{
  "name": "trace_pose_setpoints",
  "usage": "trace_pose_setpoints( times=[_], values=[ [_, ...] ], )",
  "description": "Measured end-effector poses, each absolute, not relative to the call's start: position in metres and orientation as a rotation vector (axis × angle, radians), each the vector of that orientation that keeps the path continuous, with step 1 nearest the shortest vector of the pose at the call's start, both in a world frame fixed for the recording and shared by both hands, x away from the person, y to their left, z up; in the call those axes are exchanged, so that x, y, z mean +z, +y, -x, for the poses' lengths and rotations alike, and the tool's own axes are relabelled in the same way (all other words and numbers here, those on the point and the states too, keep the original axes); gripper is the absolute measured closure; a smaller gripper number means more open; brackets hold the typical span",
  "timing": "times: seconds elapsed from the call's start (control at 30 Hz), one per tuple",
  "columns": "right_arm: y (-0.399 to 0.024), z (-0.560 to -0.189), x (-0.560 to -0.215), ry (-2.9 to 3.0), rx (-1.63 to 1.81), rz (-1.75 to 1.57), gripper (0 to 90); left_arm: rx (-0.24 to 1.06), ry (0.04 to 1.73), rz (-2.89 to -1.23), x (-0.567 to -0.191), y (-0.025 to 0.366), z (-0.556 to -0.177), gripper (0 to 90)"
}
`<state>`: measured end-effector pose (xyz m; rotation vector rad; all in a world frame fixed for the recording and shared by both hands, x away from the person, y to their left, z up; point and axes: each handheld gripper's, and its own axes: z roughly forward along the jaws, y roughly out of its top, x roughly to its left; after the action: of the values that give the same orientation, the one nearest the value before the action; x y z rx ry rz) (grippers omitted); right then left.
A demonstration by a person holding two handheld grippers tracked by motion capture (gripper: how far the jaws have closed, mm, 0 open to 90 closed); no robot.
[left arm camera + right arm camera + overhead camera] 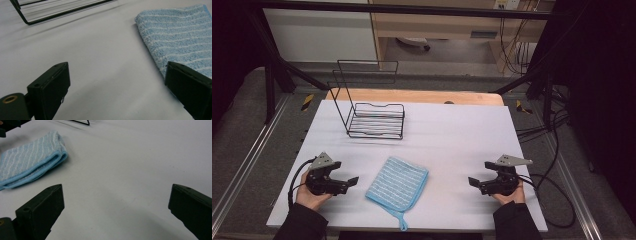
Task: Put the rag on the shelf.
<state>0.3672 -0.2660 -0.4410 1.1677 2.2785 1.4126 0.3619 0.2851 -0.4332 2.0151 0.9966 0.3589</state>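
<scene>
High view is showing a folded blue cloth (397, 183) lying flat near the front edge of the white table (452, 135), its hanging loop pointing toward the person. Left of the cloth, the left gripper (352, 181) is sitting low over the table in the person's hand, its jaws spread apart with nothing between them, its tips pointing at the cloth from just beside it. Right of the cloth, and farther from it, the right gripper (473, 181) is hovering in the other hand, its jaws likewise standing wide and empty, aimed toward the cloth. Behind the cloth, well apart from it, a black wire rack (371, 107) is standing upright on the table. Left gripper view is showing the cloth's striped edge (175, 37) running close by one black jaw; whether they are touching cannot be told.
</scene>
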Motion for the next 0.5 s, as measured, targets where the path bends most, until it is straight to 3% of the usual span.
trace_pose_setpoints(
  times=[0.5],
  values=[
    [-0.262,-0.367,-0.443,2.282,1.396,-1.186,0.9,0.337,1.008,-2.033,-0.433,0.272,-0.362,9.1]
  ],
)
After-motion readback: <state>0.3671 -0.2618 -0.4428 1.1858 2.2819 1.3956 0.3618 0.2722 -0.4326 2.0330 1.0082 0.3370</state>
